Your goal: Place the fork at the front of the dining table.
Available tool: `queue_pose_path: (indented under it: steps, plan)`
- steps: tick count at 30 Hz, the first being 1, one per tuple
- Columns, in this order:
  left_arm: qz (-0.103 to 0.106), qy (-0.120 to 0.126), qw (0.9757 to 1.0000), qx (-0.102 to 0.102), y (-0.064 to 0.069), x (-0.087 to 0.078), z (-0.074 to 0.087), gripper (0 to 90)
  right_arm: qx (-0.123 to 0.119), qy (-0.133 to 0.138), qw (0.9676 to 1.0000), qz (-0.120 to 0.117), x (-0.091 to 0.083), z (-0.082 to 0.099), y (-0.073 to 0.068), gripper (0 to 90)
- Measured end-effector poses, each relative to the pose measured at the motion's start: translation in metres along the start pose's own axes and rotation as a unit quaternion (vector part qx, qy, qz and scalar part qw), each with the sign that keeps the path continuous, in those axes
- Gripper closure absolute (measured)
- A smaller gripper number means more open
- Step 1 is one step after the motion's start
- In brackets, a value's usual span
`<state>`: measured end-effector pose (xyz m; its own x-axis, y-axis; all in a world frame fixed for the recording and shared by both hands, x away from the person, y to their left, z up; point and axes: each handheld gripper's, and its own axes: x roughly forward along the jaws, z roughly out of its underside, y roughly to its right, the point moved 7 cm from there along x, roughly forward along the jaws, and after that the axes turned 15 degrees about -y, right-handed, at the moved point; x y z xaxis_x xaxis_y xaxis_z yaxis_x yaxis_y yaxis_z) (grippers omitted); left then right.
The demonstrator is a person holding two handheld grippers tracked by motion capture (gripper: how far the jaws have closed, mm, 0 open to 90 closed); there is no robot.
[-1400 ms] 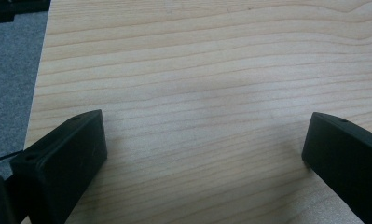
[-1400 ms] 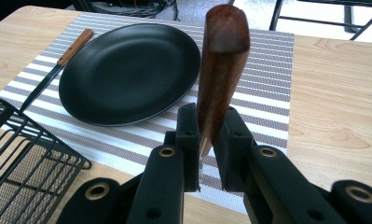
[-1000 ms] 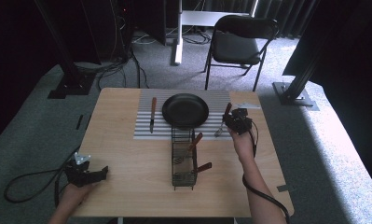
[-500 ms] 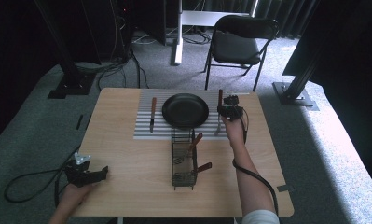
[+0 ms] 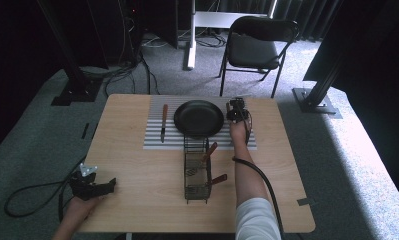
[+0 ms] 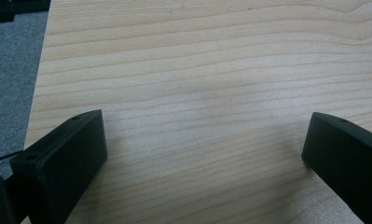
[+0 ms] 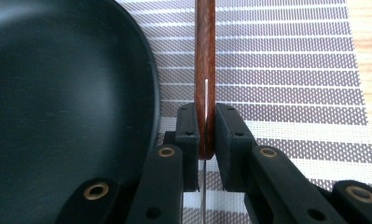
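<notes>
Since a second ago the right gripper (image 5: 236, 111) has travelled from the table's right side up to the far edge of the striped grey-and-white woven placemat (image 5: 154, 141), just right of the round black frying pan (image 5: 198, 118); the forearm is now stretched nearly straight. The left gripper (image 5: 93, 186) has not shifted.

Edges and room: the light wooden table (image 5: 137, 200) has a broad bare stretch across its near left half and along the right side. The left gripper sits at the near left corner, close to the edge, grey carpet just beyond.

Around: a knife with a reddish wooden handle (image 5: 163, 121) lies on the mat left of the pan. A black wire cutlery basket (image 5: 196, 173) stands near the middle, just in front of the pan, with two wooden-handled utensils leaning out to its right; it lies just left of the right forearm. A black folding chair (image 5: 254, 46) stands beyond the far edge.

Right gripper view: the jaws are pressed against a slim wooden-handled utensil (image 7: 205, 70), clamped on the handle's near end, a thin metal edge showing between them. Its working end is out of sight, so knife or other I cannot say. The handle runs away over the mat (image 7: 291, 74), just beside the pan's rim (image 7: 148, 84).

Left gripper view: jaws spread wide over bare wood (image 6: 207, 93), nothing between them. The hand (image 5: 79, 207) cradles the gripper from below, cable trailing off the table to the left.
</notes>
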<state>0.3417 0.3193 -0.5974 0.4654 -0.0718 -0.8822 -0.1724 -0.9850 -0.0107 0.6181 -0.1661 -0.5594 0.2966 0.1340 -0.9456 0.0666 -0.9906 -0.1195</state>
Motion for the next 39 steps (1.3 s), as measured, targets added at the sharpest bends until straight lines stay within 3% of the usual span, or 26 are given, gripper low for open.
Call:
queue_pose_path:
  steps: [4,5,6,10,16,20,24,29,31,36,39]
  plan:
    - [0.000,0.000,1.0000,0.000,0.000,0.000,0.000,0.0,0.014,-0.005,0.9999,0.001,0.011,0.001,0.005,78.7]
    - [0.000,0.000,1.0000,0.000,0.000,0.000,0.000,0.0,0.013,-0.006,0.9999,0.003,0.010,0.001,0.006,74.3]
    - [0.000,0.000,1.0000,0.000,0.000,0.000,0.000,0.0,0.012,-0.005,0.9999,0.006,0.007,0.001,0.007,72.9]
    - [0.000,0.000,1.0000,0.000,0.000,0.000,0.000,0.0,0.012,0.014,0.9996,-0.022,-0.016,0.005,0.009,68.3]
    - [0.000,0.000,1.0000,0.000,0.000,0.000,0.000,0.0,-0.017,0.006,0.9978,-0.063,-0.031,0.043,0.008,67.5]
    - [0.000,0.000,1.0000,0.000,0.000,0.000,0.000,0.0,-0.035,-0.002,0.9968,-0.072,-0.030,0.066,0.005,73.3]
    - [0.000,0.000,1.0000,-0.001,0.000,0.000,0.000,0.0,-0.050,-0.012,0.9969,-0.060,-0.025,0.074,0.006,76.4]
    - [-0.003,0.000,1.0000,-0.004,0.000,-0.001,0.001,0.0,-0.026,-0.006,0.9974,-0.066,-0.020,0.075,0.017,79.3]
    - [-0.003,0.000,1.0000,-0.004,0.000,-0.001,0.001,0.0,-0.017,-0.003,0.9983,-0.056,-0.020,0.075,0.025,79.6]
    - [-0.002,0.000,1.0000,-0.004,0.000,-0.001,0.001,0.0,0.004,0.000,0.9976,-0.069,-0.020,0.082,0.039,72.8]
    - [-0.003,0.000,1.0000,-0.004,0.000,-0.001,0.001,0.0,0.001,-0.001,0.9973,-0.074,-0.022,0.087,0.042,67.4]
